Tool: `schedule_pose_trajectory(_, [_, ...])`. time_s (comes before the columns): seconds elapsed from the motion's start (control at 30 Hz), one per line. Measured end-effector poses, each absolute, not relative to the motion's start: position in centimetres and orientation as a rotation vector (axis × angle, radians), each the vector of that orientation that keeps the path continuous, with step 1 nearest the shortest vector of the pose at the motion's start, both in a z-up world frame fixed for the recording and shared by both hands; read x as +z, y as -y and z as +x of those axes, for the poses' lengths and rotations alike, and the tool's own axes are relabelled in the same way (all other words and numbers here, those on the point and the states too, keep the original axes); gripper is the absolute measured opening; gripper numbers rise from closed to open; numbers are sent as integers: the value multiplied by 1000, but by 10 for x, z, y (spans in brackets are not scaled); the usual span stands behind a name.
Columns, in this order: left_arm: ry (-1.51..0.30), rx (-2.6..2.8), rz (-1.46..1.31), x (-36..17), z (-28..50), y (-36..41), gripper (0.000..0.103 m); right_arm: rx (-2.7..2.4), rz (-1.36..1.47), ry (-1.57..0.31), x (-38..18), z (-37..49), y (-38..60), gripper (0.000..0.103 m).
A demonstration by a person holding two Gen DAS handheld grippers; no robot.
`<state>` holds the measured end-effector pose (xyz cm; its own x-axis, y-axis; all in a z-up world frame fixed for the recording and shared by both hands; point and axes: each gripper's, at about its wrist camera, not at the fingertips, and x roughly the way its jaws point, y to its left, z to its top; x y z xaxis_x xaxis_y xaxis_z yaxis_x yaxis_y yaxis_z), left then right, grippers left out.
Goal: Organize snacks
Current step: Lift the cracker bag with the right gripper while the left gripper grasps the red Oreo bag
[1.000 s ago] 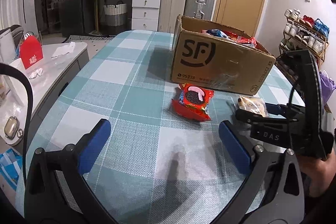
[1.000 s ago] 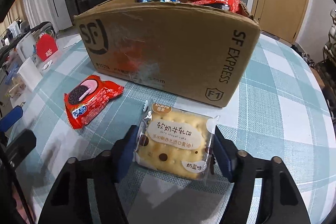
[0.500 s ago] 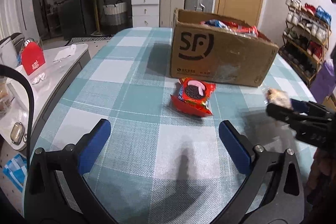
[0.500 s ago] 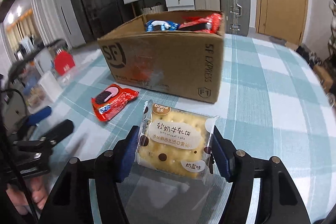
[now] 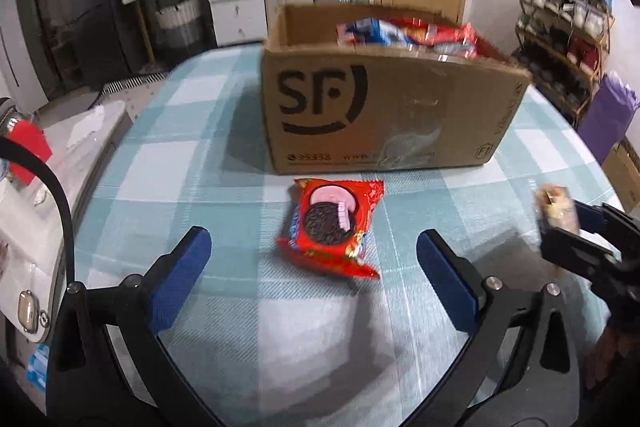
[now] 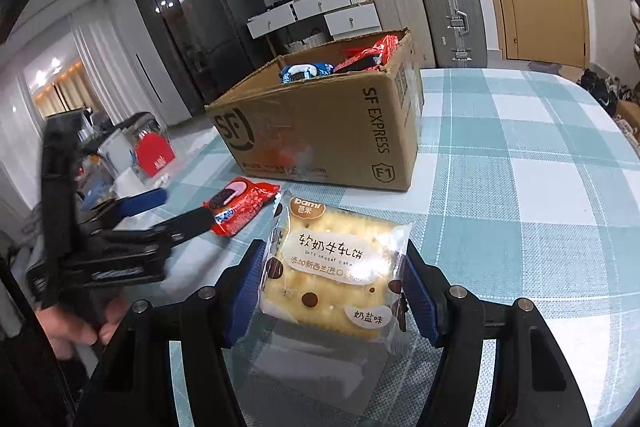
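Note:
A brown SF cardboard box (image 5: 392, 115) holding several snack packs stands on the checked table; it also shows in the right wrist view (image 6: 320, 131). A red Oreo pack (image 5: 332, 227) lies flat in front of it, also seen in the right wrist view (image 6: 240, 205). My left gripper (image 5: 316, 279) is open and empty, just short of the Oreo pack. My right gripper (image 6: 334, 291) is shut on a clear pack of nougat crackers (image 6: 336, 267), held above the table; the pack shows at the right in the left wrist view (image 5: 558, 207).
A low white side table (image 5: 48, 195) with a red box stands left of the checked table (image 5: 168, 163). A shoe rack (image 5: 560, 39) is at the right. Suitcases (image 6: 452, 15), drawers and a door stand behind.
My right gripper has lifted the cracker pack off the table and pulled back from the box. My left gripper has moved forward toward the Oreo pack.

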<state>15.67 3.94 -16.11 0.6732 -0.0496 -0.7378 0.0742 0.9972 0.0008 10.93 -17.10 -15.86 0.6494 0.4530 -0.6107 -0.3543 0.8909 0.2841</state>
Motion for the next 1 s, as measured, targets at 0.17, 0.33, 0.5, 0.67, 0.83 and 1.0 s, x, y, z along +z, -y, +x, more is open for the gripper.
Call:
schedule_pose_trajectory(0.17, [-879,-40,43,-171,185,-34,103,477,187,-732,-159,110,177,65])
schedule_pose_trajectory(0.33, [-924,-57,51,-179,201,-29,100,483,200,-720,-158,109,179,65])
schedule_pose_trajectory(0.5, [-957,-104,16,-185,209,-33,66,491,221,-720,-158,109,182,65])
schedule_pose_trajectory(0.67, [-963,-159,-19,-181,212,-39,41,494,234,-720,-159,110,184,65])
schedule_pose_trajectory(0.83, [-956,-190,-24,-177,197,-39,41,491,240,-711,-158,108,185,65])
schedule_pose_trajectory(1.0, [-925,-207,-42,-162,168,-43,41,462,230,-694,-156,105,185,65])
